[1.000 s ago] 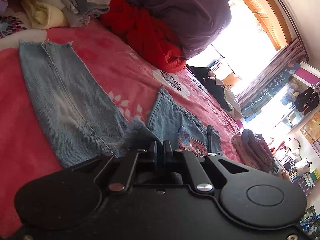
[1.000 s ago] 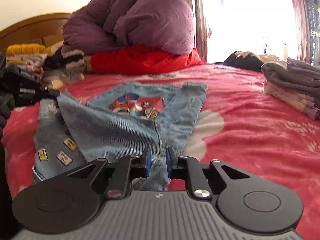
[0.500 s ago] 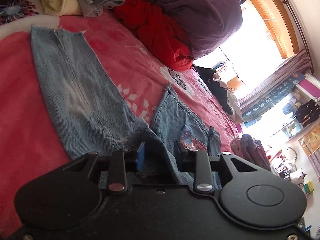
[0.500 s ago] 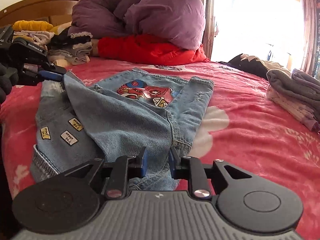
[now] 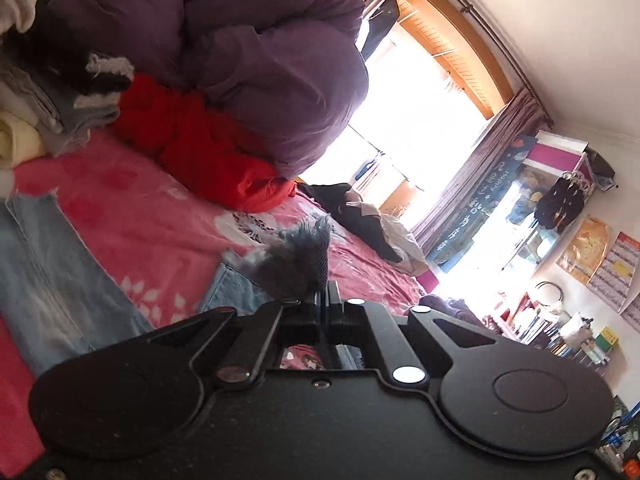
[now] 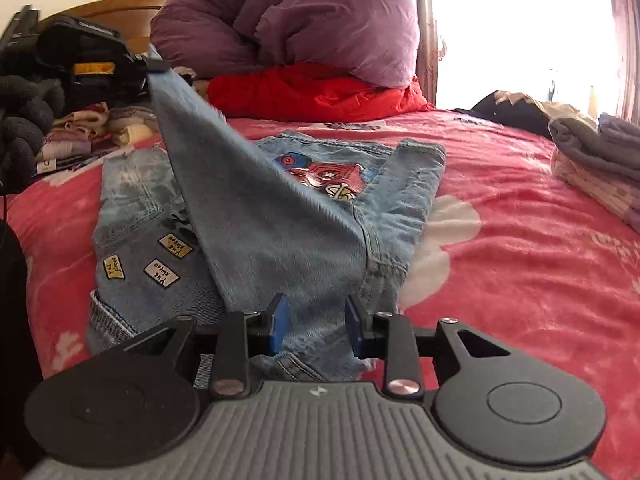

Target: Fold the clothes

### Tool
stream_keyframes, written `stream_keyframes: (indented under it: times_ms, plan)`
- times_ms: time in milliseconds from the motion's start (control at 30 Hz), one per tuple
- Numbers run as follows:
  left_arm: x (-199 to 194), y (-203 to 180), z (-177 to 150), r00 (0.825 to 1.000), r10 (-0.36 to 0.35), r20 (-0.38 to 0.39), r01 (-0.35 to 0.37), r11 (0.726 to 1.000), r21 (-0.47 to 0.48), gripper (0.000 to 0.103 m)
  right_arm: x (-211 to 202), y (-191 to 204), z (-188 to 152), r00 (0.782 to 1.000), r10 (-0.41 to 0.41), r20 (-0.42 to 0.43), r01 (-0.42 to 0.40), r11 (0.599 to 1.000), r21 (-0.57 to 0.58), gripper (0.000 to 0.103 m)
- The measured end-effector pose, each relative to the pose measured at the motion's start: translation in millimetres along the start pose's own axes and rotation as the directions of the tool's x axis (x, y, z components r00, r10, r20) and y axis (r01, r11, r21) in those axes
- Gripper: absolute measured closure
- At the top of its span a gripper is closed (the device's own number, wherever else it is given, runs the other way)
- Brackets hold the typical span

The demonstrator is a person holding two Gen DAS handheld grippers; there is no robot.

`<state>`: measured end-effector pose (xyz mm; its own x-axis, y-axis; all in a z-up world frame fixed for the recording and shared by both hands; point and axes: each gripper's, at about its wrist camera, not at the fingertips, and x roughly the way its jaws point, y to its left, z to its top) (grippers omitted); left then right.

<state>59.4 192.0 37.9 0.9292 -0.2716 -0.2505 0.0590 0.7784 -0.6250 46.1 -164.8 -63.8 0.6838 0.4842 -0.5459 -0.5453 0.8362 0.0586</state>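
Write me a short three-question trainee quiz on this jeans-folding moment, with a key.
1. True or false: the left gripper is shut on a corner of the jeans and holds it raised above the bed.
2. What lies between the right gripper's fingers? A) red garment B) denim C) grey socks
3. Fill in: the purple duvet rests on a ___ garment.

Key: 1 true. 2 B; its jaws have just been opening, and its pads stand apart either side of the denim. 3 red.
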Motion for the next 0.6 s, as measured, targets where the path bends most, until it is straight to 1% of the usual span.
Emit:
stream_keyframes:
  times_ms: [67,167,200,233,267,300,367,400,467,500,533,600]
  plan:
    - [3,12,-14,0.998,0.046,-0.040,-0.047,0.999,-0.010,0.103,1,-7,-1,1.000,0.026,-0.013,-0.026,0.999,0.042,0.068]
    - [8,32,-32,0.991,0.103,-0.084,-0.107,0.993,-0.044,0.103,-3,-9,2,1.000,0.022,0.019,-0.023,0.998,0.053,0.068]
    - [12,38,-34,0.986,0.133,-0.098,-0.138,0.989,-0.047,0.103,-6,-8,4,0.999,0.027,0.034,-0.029,0.998,0.052,0.068]
    - [16,45,-36,0.979,0.168,-0.119,-0.176,0.983,-0.061,0.103,-5,-8,4,0.999,0.036,0.027,-0.037,0.998,0.045,0.068]
    - [18,53,-37,0.969,0.200,-0.143,-0.213,0.974,-0.081,0.103,-4,-7,3,0.999,0.043,0.013,-0.044,0.998,0.038,0.069]
    - [20,60,-39,0.960,0.227,-0.163,-0.245,0.964,-0.101,0.103,2,-5,1,0.999,0.036,-0.038,-0.036,0.999,0.022,0.069]
    - [22,72,-43,0.948,0.258,-0.185,-0.284,0.949,-0.134,0.103,7,-6,-2,0.995,0.045,-0.089,-0.044,0.999,0.011,0.068]
    - [23,73,-44,0.944,0.267,-0.194,-0.295,0.946,-0.132,0.103,8,-6,-3,0.993,0.048,-0.112,-0.047,0.999,0.007,0.068]
    - [24,73,-45,0.938,0.280,-0.203,-0.306,0.945,-0.113,0.103,6,-8,-1,0.991,0.050,-0.126,-0.050,0.999,0.006,0.069]
    - [25,73,-45,0.938,0.278,-0.206,-0.306,0.945,-0.118,0.103,5,-8,-2,0.991,0.048,-0.126,-0.048,0.999,0.006,0.069]
    - [24,73,-45,0.939,0.274,-0.206,-0.304,0.944,-0.127,0.103,5,-8,-2,0.991,0.046,-0.126,-0.046,0.999,0.005,0.069]
    - [20,73,-43,0.948,0.261,-0.181,-0.287,0.948,-0.136,0.103,4,-7,-2,0.992,0.043,-0.122,-0.043,0.999,0.000,0.069]
